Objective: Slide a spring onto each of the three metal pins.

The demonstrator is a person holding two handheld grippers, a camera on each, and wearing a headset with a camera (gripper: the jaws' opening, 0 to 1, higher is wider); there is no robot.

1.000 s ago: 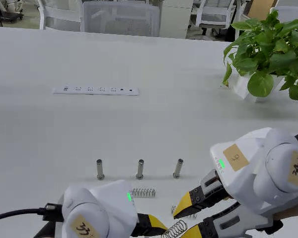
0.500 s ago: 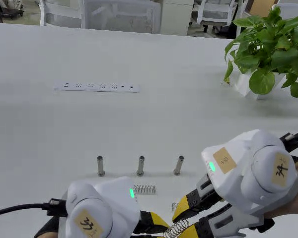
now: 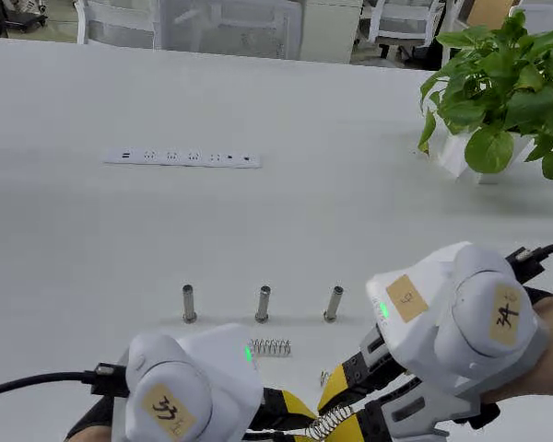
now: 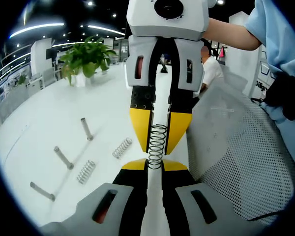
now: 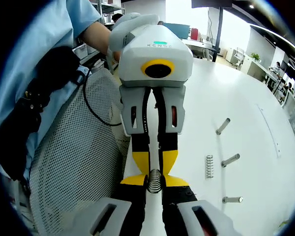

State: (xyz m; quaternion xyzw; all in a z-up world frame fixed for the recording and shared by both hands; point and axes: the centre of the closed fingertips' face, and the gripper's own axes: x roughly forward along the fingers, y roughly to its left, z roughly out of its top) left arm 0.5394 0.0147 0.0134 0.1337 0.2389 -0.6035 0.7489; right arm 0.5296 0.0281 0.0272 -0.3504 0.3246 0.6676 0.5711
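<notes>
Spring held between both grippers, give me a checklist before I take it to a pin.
1. Grip on the held spring by left gripper and right gripper: ok.
2. Three pins upright and bare: ok.
3. Spring over a pin: not ok, short of the row.
4. One end free for a pin: not ok, jaws cover both ends.
5. Both spare springs clear of the pins: ok.

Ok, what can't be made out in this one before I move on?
- Head view: the near end of the held coiled steel spring is cut off by the bottom edge.
- Head view: a second loose wire spring sits mostly behind a jaw of the right hand-held gripper.
- Head view: the three short upright metal pins are too small to show how their bases are fixed.
</notes>
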